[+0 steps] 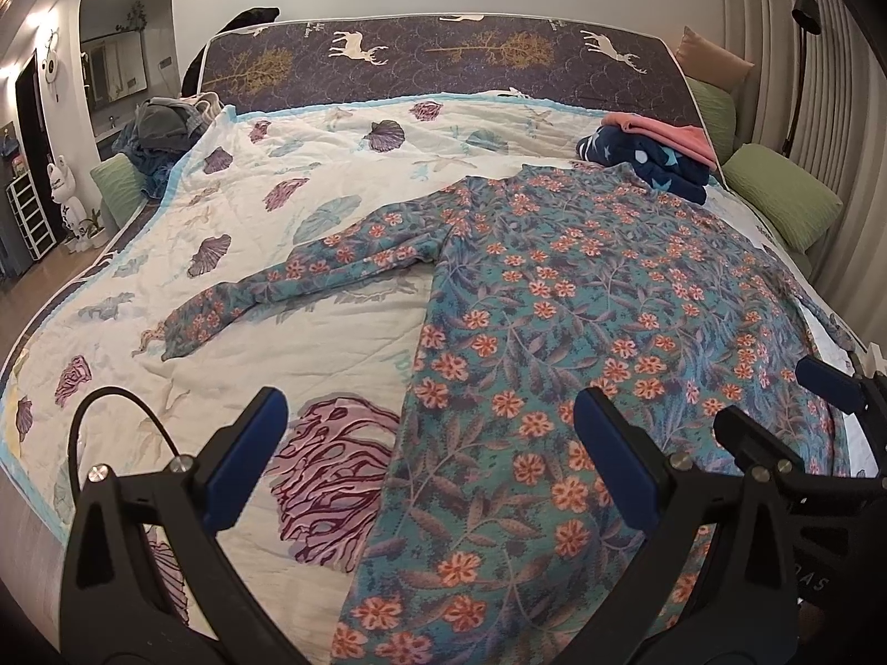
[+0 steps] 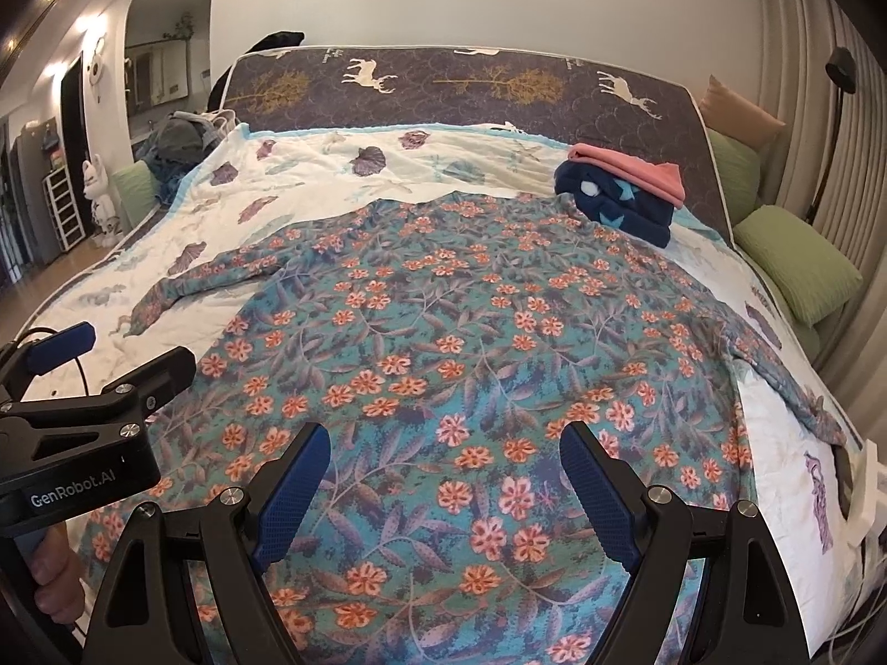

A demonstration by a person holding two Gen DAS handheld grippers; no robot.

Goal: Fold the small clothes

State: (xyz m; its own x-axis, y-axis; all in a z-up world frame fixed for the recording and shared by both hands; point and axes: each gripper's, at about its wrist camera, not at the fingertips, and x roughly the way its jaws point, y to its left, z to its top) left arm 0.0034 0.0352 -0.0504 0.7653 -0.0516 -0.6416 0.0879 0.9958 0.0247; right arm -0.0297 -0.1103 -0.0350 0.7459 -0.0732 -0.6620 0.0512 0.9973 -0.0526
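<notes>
A teal long-sleeved top with orange flowers lies flat on the white shell-print quilt, both sleeves spread out. Its left sleeve reaches across the quilt; its right sleeve runs toward the bed's right edge. My left gripper is open above the top's lower left edge, where cloth meets quilt. My right gripper is open over the hem's middle. Neither holds anything. A hand grips the left tool's handle.
A folded navy star garment with a pink one on top sits at the far right near the collar. Loose clothes are piled at the far left corner. Green pillows line the right side. A deer-print mattress stands behind.
</notes>
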